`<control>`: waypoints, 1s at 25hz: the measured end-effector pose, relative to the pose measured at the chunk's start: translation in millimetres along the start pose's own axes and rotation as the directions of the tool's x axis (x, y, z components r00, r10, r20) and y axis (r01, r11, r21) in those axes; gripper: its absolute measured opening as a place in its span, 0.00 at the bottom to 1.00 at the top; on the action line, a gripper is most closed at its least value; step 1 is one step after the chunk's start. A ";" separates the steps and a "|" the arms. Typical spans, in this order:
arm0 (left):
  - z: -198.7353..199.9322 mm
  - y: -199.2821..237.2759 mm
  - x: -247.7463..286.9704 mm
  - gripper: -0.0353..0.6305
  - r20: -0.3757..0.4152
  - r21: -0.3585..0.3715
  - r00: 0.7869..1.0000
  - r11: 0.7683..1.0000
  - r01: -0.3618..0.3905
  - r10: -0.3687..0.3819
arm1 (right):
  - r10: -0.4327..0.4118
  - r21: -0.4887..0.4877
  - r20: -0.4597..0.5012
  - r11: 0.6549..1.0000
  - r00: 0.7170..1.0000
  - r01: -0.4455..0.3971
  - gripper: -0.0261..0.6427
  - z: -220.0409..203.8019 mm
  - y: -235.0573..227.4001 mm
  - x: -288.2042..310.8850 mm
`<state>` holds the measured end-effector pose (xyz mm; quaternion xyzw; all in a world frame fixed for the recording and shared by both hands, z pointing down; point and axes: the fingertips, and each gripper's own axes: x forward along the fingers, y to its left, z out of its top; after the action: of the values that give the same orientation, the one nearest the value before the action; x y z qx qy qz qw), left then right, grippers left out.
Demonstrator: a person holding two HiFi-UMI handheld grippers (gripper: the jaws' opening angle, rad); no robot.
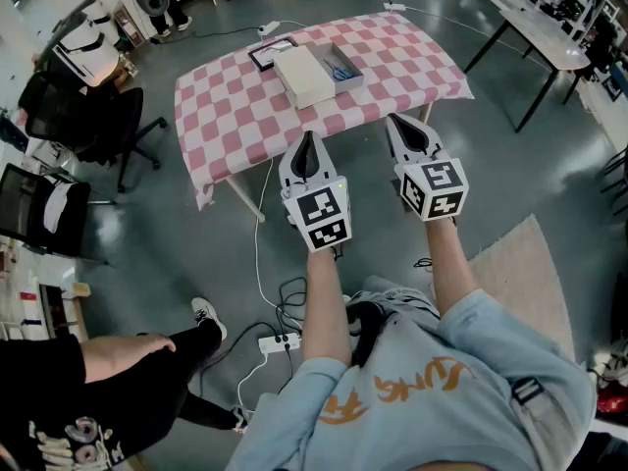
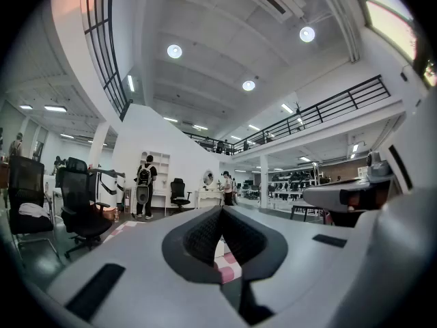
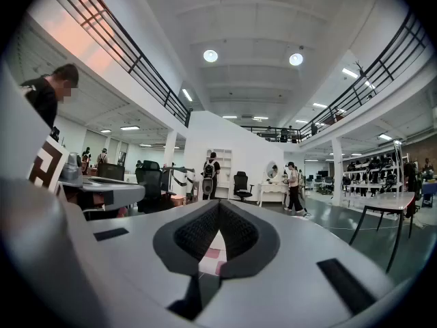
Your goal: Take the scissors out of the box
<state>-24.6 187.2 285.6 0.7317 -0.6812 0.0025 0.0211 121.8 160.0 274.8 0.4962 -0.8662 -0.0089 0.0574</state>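
A table with a pink-and-white checked cloth [image 1: 235, 116] stands ahead of me. On it lies an open grey box [image 1: 351, 78] holding blue-handled scissors [image 1: 340, 70], with its white lid [image 1: 302, 75] resting beside it on the left. My left gripper [image 1: 309, 138] and right gripper [image 1: 400, 122] hover side by side, level, just short of the table's near edge, well apart from the box. Both are shut with nothing between the jaws. In the left gripper view the gripper [image 2: 220, 211] has its tips meeting, and so does the gripper [image 3: 218, 206] in the right gripper view; only a sliver of checked cloth shows through each.
A black-framed tablet [image 1: 271, 52] lies behind the lid. Black office chairs [image 1: 93, 121] stand to the left. A person's arm and leg [image 1: 137, 356] are at the lower left. A power strip [image 1: 277, 341] and cables lie on the floor. Another table [image 1: 535, 37] stands at the upper right.
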 end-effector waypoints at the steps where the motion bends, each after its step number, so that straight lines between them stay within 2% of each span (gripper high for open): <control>1: 0.3 -0.1 0.8 0.08 0.000 0.000 1.000 1.000 0.003 -0.003 | 0.001 0.002 0.003 1.000 1.000 -0.001 0.03 1.1 -0.4 0.5; 6: -1.3 -1.0 3.8 0.08 -0.007 -0.004 1.000 1.000 0.022 -0.022 | -0.014 0.043 0.016 0.999 1.000 0.014 0.03 2.5 -6.3 2.6; 17: 2.4 7.0 9.2 0.08 0.000 -0.033 0.999 0.999 0.037 -0.037 | -0.054 0.046 0.012 0.998 0.998 0.053 0.03 8.6 -18.1 3.6; 25: -7.7 35.4 19.2 0.08 -0.014 -0.100 1.000 0.995 -0.008 0.007 | -0.045 0.023 -0.001 0.999 0.999 0.045 0.03 11.6 -16.1 17.4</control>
<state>-58.3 165.8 294.9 0.7271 -0.6832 -0.0265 0.0624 125.7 136.5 263.7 0.5164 -0.8548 0.0000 0.0518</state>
